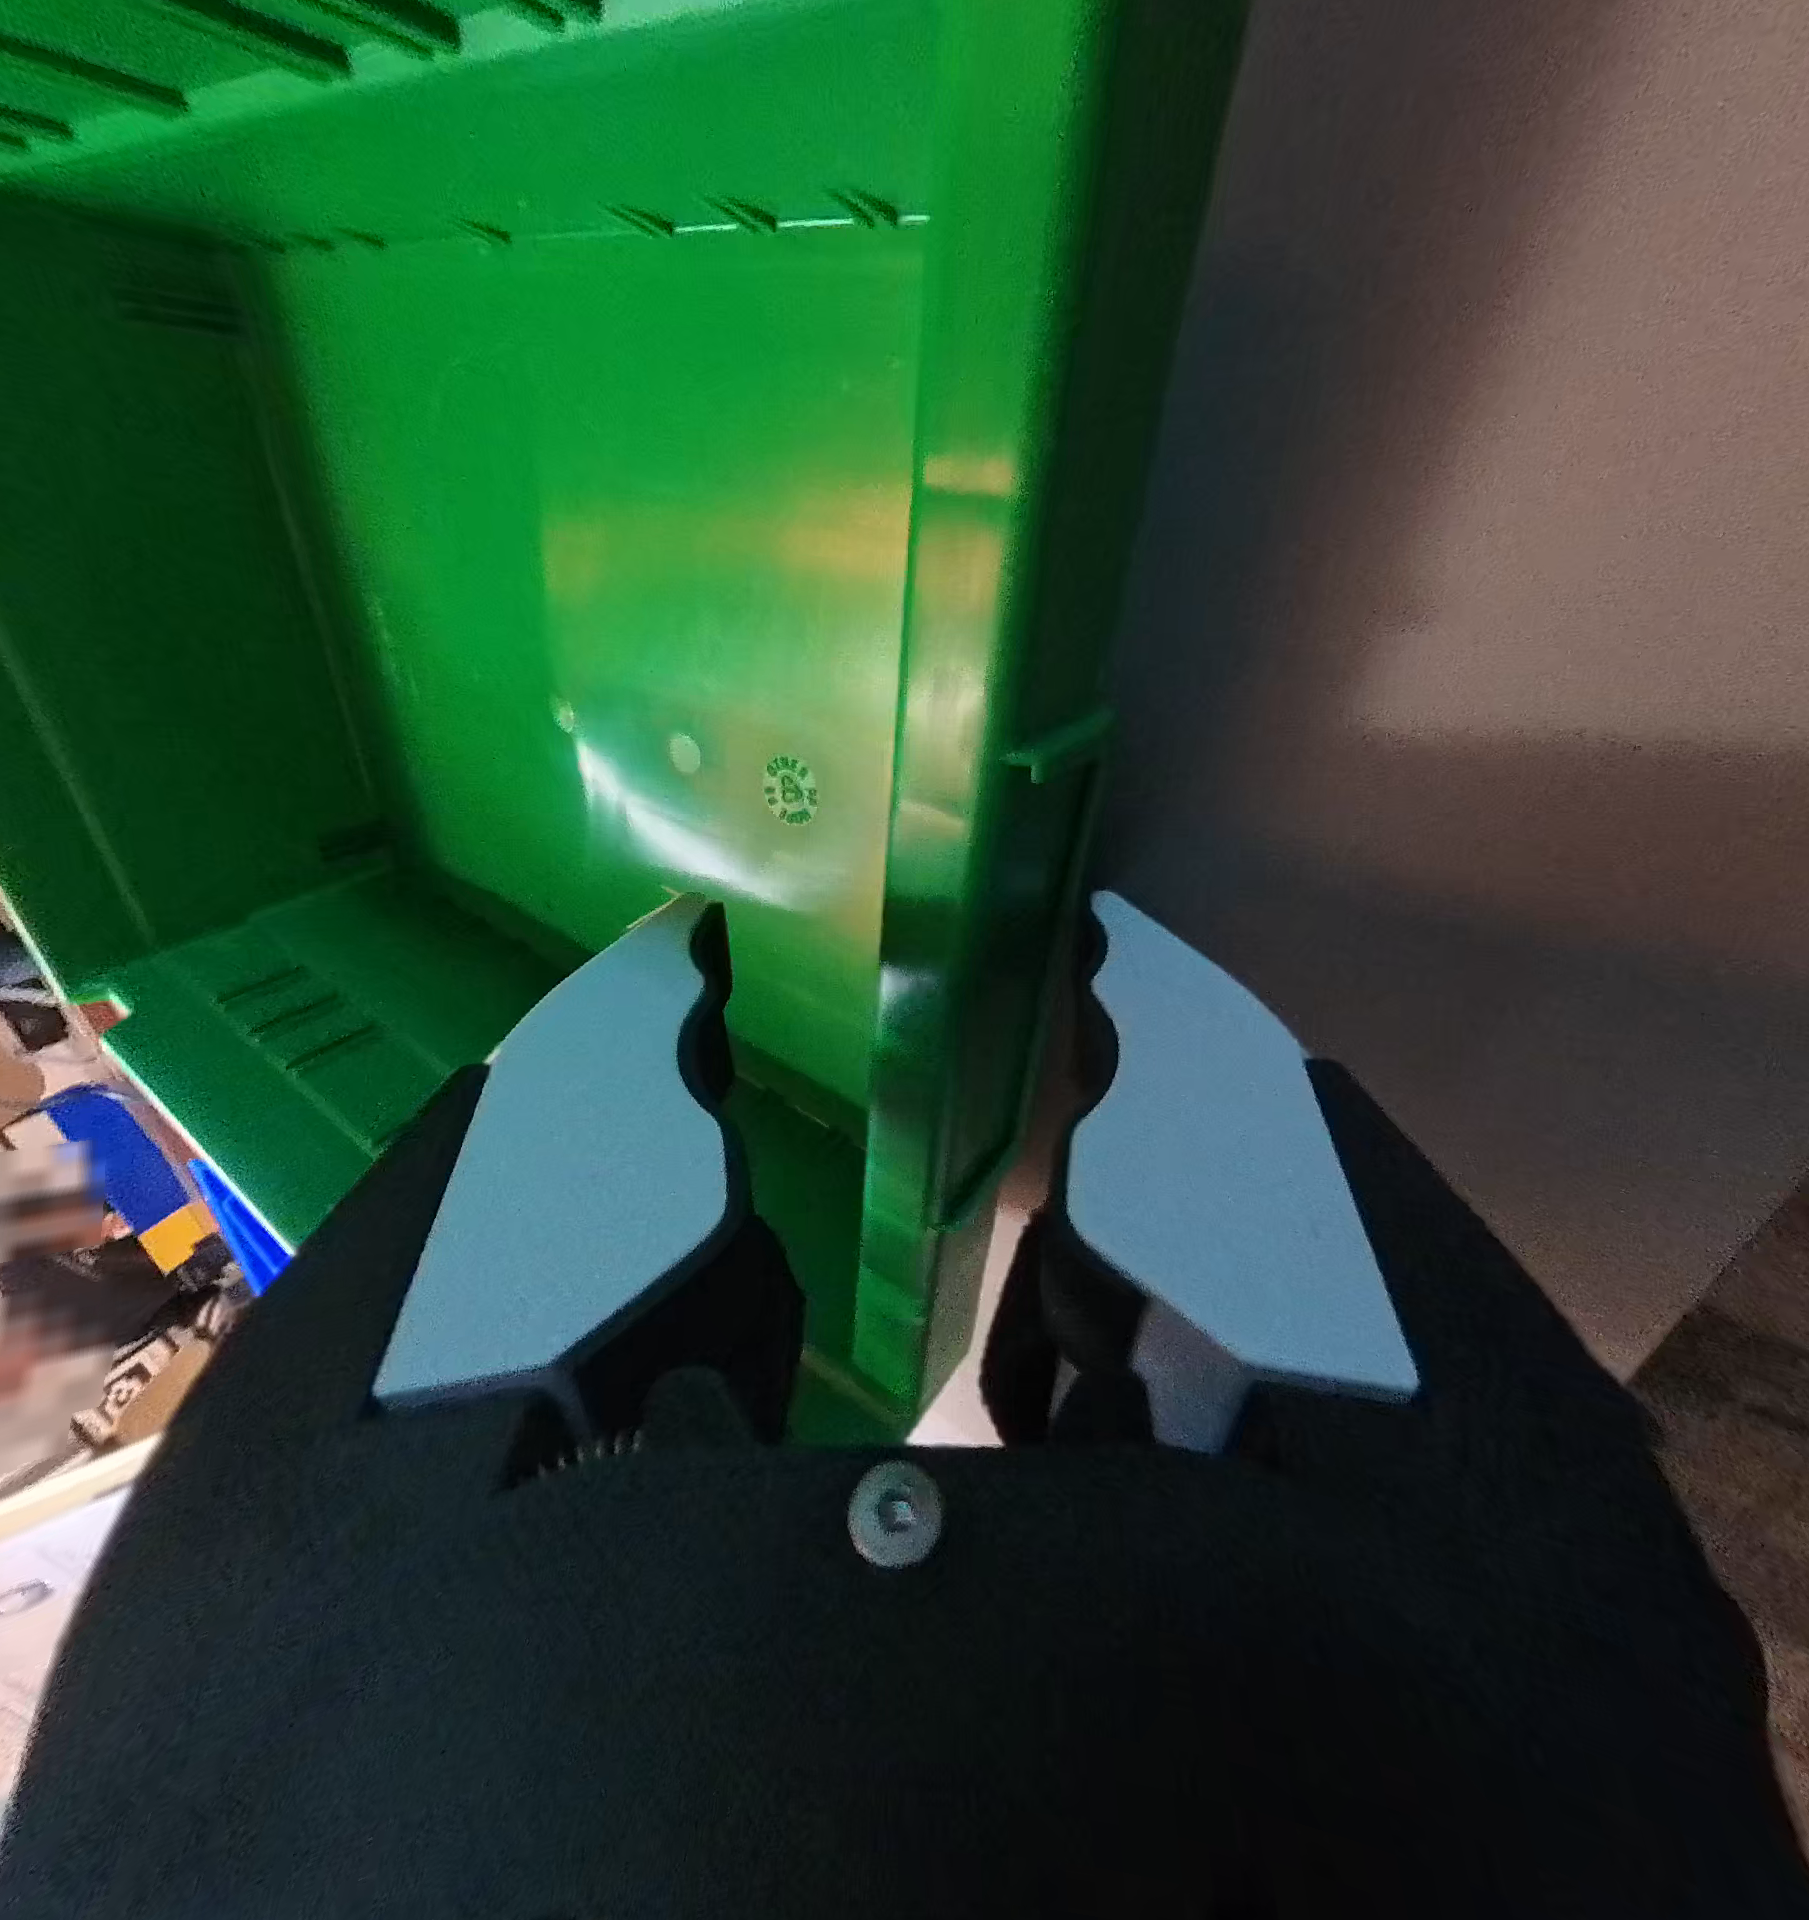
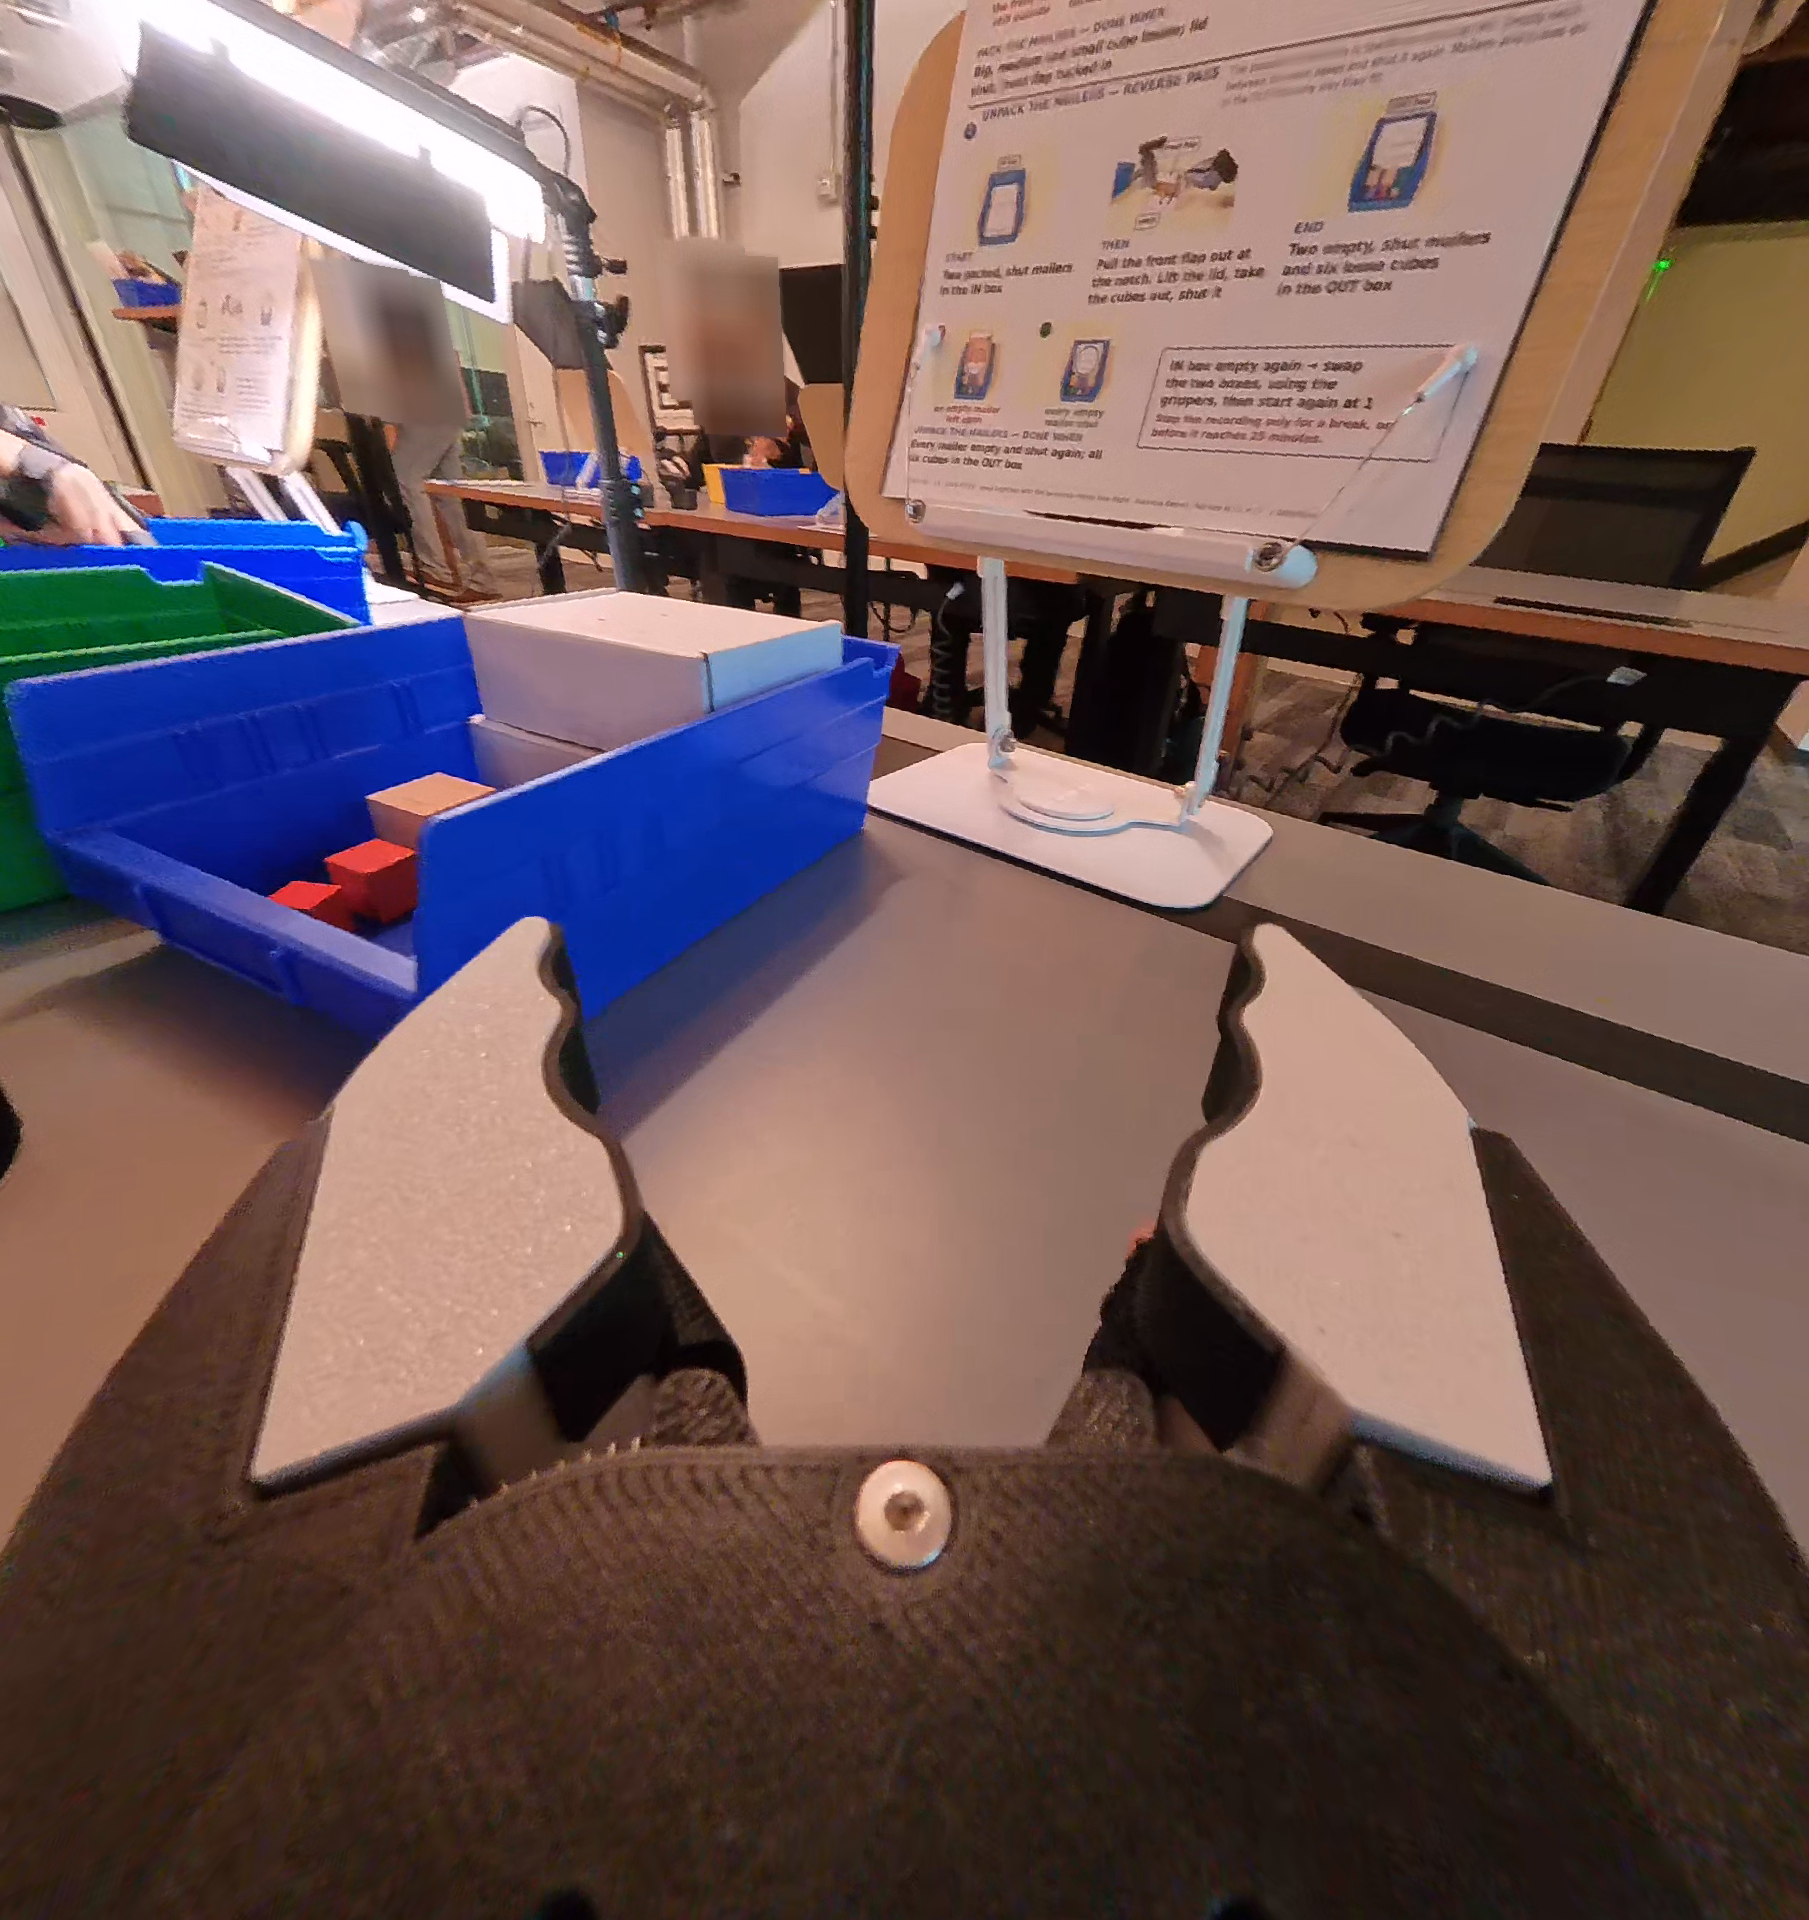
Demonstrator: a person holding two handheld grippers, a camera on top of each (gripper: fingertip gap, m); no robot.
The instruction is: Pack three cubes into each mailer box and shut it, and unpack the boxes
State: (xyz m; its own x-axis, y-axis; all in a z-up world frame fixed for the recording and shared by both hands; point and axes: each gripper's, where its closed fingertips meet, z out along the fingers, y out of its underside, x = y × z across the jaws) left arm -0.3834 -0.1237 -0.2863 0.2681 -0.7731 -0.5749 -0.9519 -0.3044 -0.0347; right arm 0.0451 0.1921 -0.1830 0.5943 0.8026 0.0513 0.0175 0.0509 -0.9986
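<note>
Here the left gripper [image 1: 905,935] straddles the side wall of an empty green bin [image 1: 609,582], one finger inside, one outside; the jaws stand partly open around the wall, and I cannot tell whether the pads actually press it. Judging by that placement, the bin is being shifted or tipped. In the right wrist view, a blue bin [image 2: 671,810] on the grey table [image 2: 931,1122] holds two stacked white mailer boxes [image 2: 651,655], both shut, at its far end, with red cubes [image 2: 370,878] and a pale wooden cube [image 2: 427,805] loose nearer the front. The right gripper [image 2: 900,997] hovers low over bare table, wide open and empty, probably waiting its turn
</note>
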